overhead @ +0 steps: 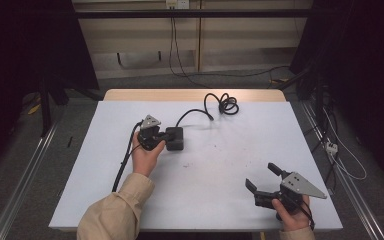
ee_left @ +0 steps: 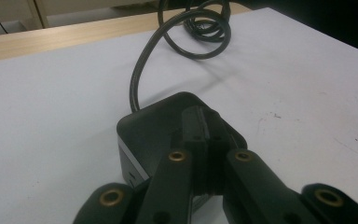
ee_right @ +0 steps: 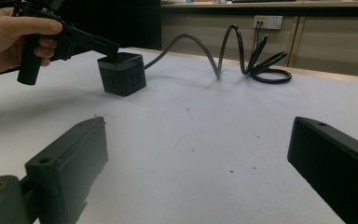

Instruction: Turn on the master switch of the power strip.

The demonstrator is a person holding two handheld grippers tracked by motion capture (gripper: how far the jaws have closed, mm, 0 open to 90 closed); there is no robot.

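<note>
High view shows a white table [overhead: 230,190] with a wooden strip along its far edge, and on it, left of centre, a black cube-shaped power strip [overhead: 175,138] whose black cable [overhead: 215,107] runs toward the far edge and ends in a loose coil. The person's left hand [overhead: 145,157], in a beige sleeve [overhead: 115,210], holds the left gripper [overhead: 166,136] with its tip resting on the top of the cube, a grey three-cornered plate riding above it. In the left gripper view the two black jaws are pressed together with nothing between them, their joined tip [ee_left: 200,123] set down on the cube's dark top face [ee_left: 154,126]; a paler band runs around the cube's side, and the cable [ee_left: 137,79] leaves its far corner and curls into loops near the wooden edge. The right gripper [overhead: 262,180] sits near the table's near right corner, well apart from the cube, held by the right hand [overhead: 292,212]; its jaws stand wide apart and hold nothing. The right gripper view looks across bare white tabletop between those spread jaws toward the cube [ee_right: 121,73], where socket openings show on its side faces, the left gripper's tip [ee_right: 112,49] touches its top edge, and the cable [ee_right: 228,51] arches away to a coil.
</note>
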